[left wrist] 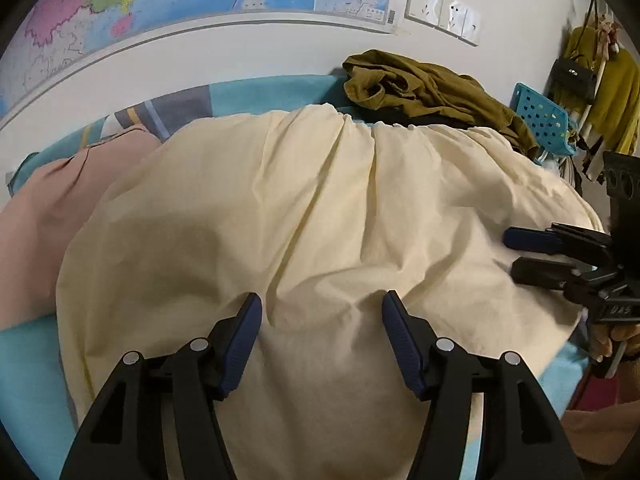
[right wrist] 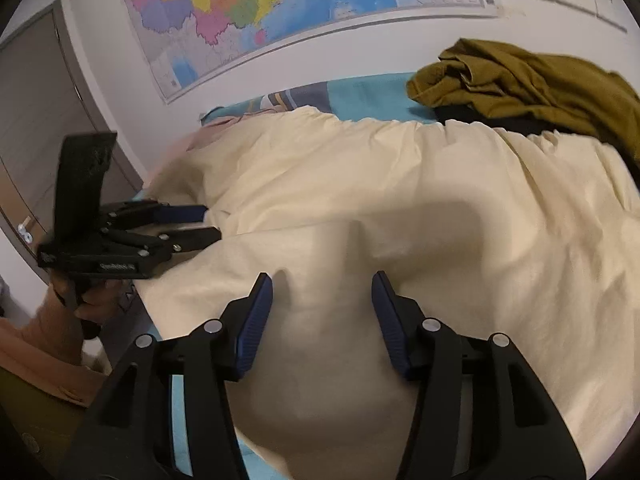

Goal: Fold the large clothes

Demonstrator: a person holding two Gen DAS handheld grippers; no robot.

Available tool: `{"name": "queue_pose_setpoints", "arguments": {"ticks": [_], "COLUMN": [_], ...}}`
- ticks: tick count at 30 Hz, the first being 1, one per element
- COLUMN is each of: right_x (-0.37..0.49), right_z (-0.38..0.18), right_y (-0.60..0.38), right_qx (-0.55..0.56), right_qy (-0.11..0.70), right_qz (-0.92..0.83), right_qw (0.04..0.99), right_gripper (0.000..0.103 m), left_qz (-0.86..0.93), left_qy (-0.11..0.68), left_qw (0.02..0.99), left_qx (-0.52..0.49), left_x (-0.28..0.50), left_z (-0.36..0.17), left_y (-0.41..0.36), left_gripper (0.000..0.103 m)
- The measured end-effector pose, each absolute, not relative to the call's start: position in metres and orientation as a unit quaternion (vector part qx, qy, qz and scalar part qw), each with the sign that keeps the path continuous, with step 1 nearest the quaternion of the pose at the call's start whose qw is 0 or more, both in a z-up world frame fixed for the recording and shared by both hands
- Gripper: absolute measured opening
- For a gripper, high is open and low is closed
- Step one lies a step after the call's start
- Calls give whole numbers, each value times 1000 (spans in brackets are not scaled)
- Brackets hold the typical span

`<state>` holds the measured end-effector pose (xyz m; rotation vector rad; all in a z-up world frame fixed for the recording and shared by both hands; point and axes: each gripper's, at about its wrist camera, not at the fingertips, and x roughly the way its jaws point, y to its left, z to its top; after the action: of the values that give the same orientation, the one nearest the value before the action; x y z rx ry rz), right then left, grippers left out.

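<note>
The bed (left wrist: 36, 380), with its turquoise sheet, carries everything here. Spread across most of it is the task's thing, a large cream-yellow garment (left wrist: 320, 208), lying fairly flat but ridged by long creases that run from its gathered far edge toward me. I cannot tell which kind of garment it is. At its far right corner sits a crumpled olive-green garment (left wrist: 432, 88) over something dark, and a pink cloth (left wrist: 40, 216) lies beside the cream one on the left, partly under its edge. On the wall behind hang a map (right wrist: 248, 8) and a row of sockets (left wrist: 440, 10).

My left gripper (left wrist: 322, 308) hovers over the near part of the cream cloth, fingers spread wide, nothing between them. My right gripper (right wrist: 322, 288) is the same: fingers parted, only cloth below, no fold pinched. Each gripper shows side-on in the other's view, at the garment's left and right edges.

I judge this to be the start of a fold: both grippers are placed over the near side, nothing gripped yet. The next move calls for lowering each pair of fingers onto the near hem, pinching one layer cleanly, then lifting both sides evenly so the creases do not bunch as the cloth goes over.
</note>
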<state>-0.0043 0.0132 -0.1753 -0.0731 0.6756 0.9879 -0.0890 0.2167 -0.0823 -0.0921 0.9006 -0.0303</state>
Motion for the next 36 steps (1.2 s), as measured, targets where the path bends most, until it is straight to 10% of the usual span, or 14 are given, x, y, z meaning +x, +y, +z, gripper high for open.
{"name": "queue_pose_setpoints", "arguments": {"ticks": [36], "right_x": [67], "right_z": [-167], "right_y": [-123], "right_qx": [80], "right_qy": [323], "right_qz": [281], "right_qw": [900], "right_gripper": [51], "left_qz": [39], "left_qy": [382], "left_qw": [913], "left_qx": [-137], "left_x": [-138], "left_z": [-49], "left_y": [314], "left_gripper": [65]}}
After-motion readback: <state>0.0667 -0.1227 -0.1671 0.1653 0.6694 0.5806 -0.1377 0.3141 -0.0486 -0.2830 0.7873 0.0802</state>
